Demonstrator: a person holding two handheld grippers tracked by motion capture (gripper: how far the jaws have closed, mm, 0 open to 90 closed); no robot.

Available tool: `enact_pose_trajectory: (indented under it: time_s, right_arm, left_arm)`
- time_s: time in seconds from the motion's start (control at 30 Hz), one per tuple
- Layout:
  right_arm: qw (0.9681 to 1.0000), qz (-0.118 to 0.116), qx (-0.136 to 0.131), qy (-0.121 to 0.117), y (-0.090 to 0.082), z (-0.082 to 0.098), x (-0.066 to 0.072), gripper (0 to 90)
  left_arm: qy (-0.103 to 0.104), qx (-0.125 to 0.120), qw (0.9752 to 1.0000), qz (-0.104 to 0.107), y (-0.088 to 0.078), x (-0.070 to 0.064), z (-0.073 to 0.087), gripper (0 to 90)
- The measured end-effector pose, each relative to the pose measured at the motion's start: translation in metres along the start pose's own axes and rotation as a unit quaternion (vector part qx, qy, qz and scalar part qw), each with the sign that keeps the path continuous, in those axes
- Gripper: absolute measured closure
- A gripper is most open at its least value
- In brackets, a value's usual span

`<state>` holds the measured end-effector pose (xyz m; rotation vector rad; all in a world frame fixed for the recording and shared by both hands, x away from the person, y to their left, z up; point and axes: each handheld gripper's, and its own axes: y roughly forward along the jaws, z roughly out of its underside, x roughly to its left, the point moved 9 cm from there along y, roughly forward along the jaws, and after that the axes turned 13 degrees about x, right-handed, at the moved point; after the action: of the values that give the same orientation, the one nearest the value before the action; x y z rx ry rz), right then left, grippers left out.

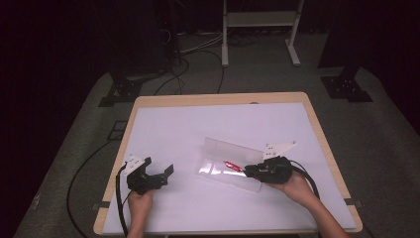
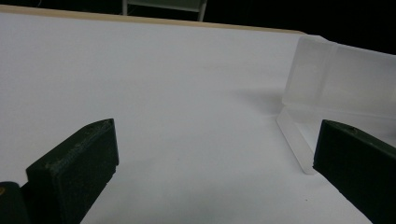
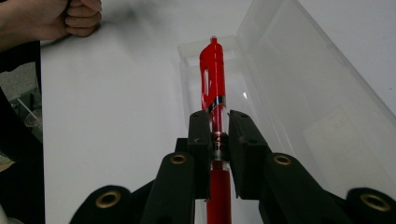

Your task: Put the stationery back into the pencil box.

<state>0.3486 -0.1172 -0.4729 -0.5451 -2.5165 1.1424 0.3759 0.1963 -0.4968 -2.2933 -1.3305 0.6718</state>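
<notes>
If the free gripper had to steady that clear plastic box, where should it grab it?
Probably the near end wall of the clear box, approached from the left gripper's own side. That thin upright edge faces its open jaws and would fit between them. The raised lid is broader and hinged, so likely to swing. The right gripper holds the red pen over the tray.

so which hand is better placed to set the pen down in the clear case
Right. Its claw is shut on the red pen, held over the open clear case. The left claw is open, holding nothing, off to the case's side.
</notes>
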Motion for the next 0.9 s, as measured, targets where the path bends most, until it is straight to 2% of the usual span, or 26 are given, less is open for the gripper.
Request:
enact_pose_trajectory:
  time_s: [0.53, 0.9]
  right_arm:
    - [0.9999, -0.002, 0.013, 0.002, 0.016, -0.009, -0.006, 79.0]
    - [0.9997, 0.002, 0.025, -0.008, 0.027, -0.013, -0.010, 79.0]
  left_arm:
    - [0.003, 0.000, 1.0000, -0.003, 0.000, -0.001, 0.000, 0.0]
    - [0.001, 0.001, 1.0000, -0.002, 0.000, 0.000, 0.000, 0.0]
